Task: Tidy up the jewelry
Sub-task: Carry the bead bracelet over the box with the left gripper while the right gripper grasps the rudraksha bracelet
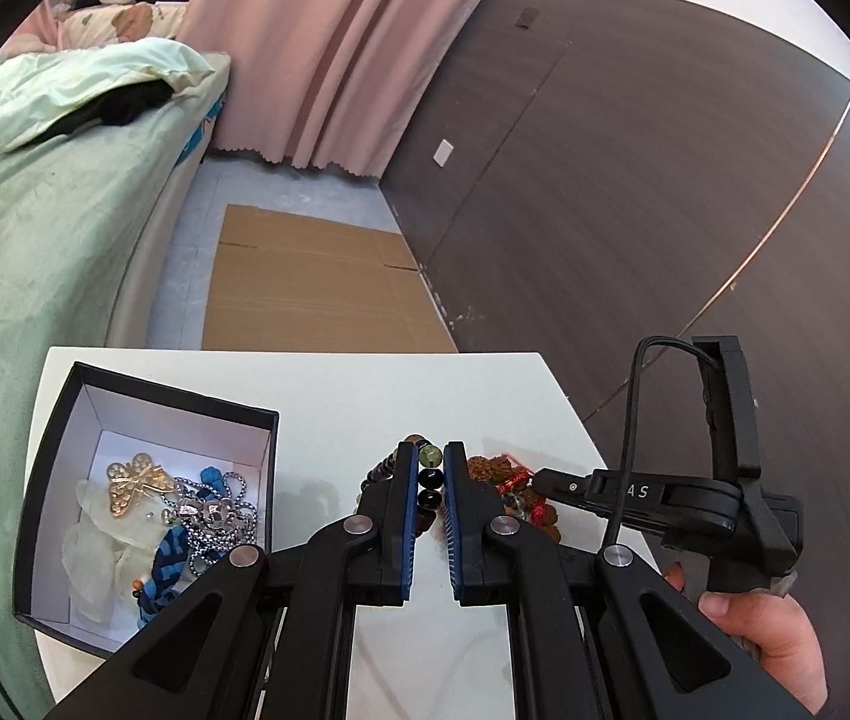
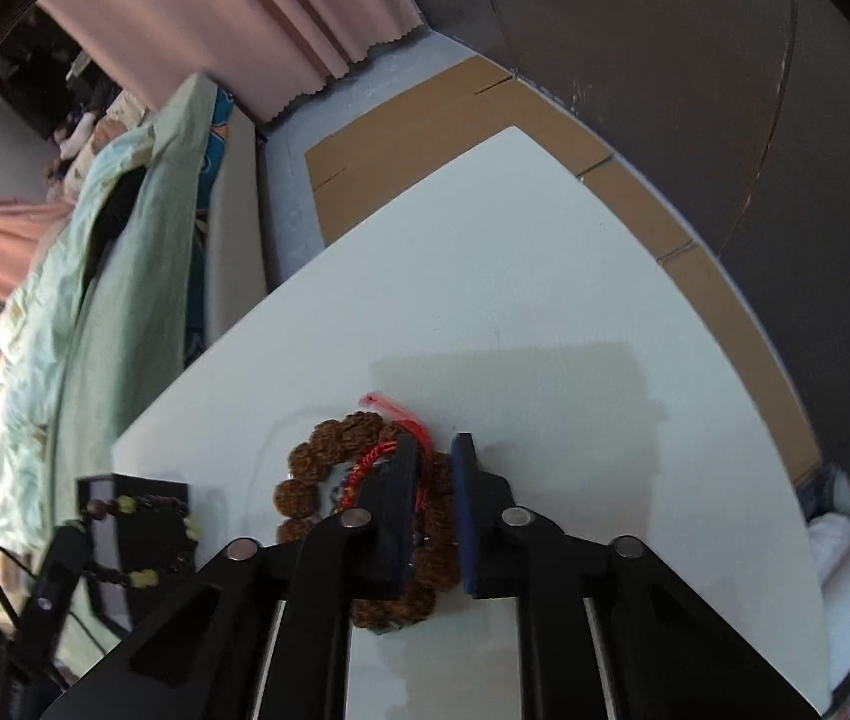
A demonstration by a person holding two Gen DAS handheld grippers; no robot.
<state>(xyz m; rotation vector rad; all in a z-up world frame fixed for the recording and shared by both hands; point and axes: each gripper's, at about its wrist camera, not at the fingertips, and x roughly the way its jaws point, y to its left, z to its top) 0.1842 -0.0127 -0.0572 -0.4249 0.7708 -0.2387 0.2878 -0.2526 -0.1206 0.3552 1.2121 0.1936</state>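
While the left gripper (image 1: pixel 429 483) holds a dark bead bracelet (image 1: pixel 430 480) pinched between its jaws above the tabletop (image 1: pixel 329 396), the right gripper (image 2: pixel 432 468) has its jaws closed on the rim of a rough brown seed bracelet (image 2: pixel 305 462) with red cord, which lies on the tabletop. From the left wrist view the open black box (image 1: pixel 89 396) sits at the tabletop's left, already holding a gold butterfly piece (image 1: pixel 137 480), silver chains and blue cord items.

Judging by this, the step in hand is gathering the last 2 loose bracelets for the box. The next move likely calls for the left gripper to swing left over the box and release, while the right lifts the seed bracelet clear without letting it slip, since only 1 side of the loop is caught and the rest will dangle.
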